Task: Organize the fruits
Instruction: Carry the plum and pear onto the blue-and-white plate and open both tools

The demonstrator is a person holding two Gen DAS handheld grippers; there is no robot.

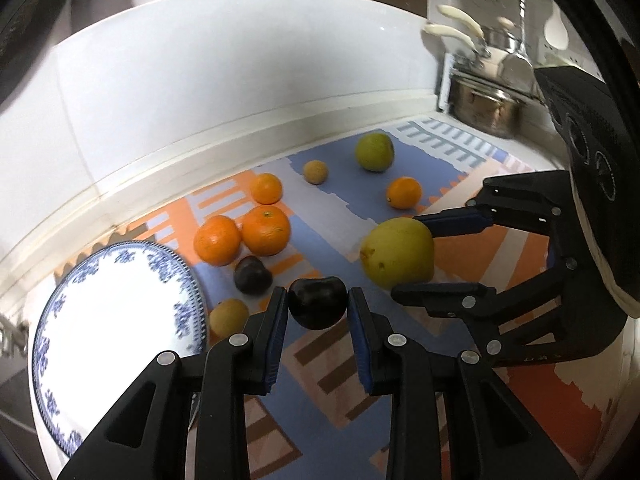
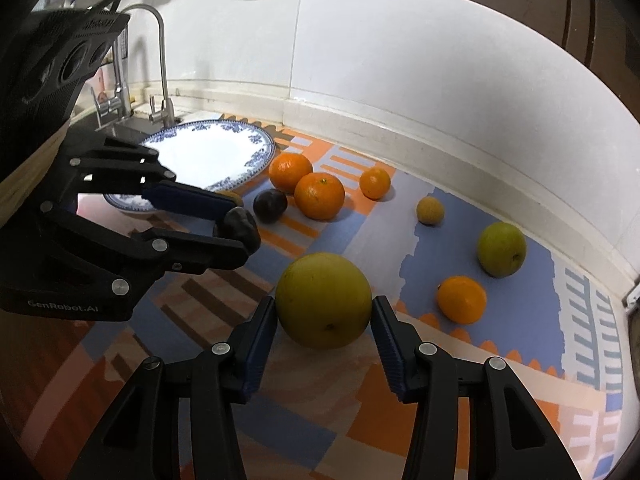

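Observation:
My left gripper [image 1: 318, 308] is shut on a dark plum [image 1: 317, 302] and holds it above the patterned mat; it also shows in the right wrist view [image 2: 236, 236]. My right gripper [image 2: 324, 320] is shut on a large yellow-green fruit [image 2: 323, 300], also in the left wrist view [image 1: 397, 258]. A blue-and-white plate [image 1: 116, 320] lies at the left, empty. On the mat lie two big oranges [image 1: 266, 230], a second dark plum [image 1: 253, 275], smaller oranges [image 1: 404, 192], a green fruit [image 1: 375, 151] and small yellow fruits [image 1: 229, 317].
A white wall and ledge [image 1: 224, 148] run behind the mat. Steel pots [image 1: 486, 110] stand at the far right corner. A sink with a faucet [image 2: 160, 64] lies beyond the plate [image 2: 212, 152].

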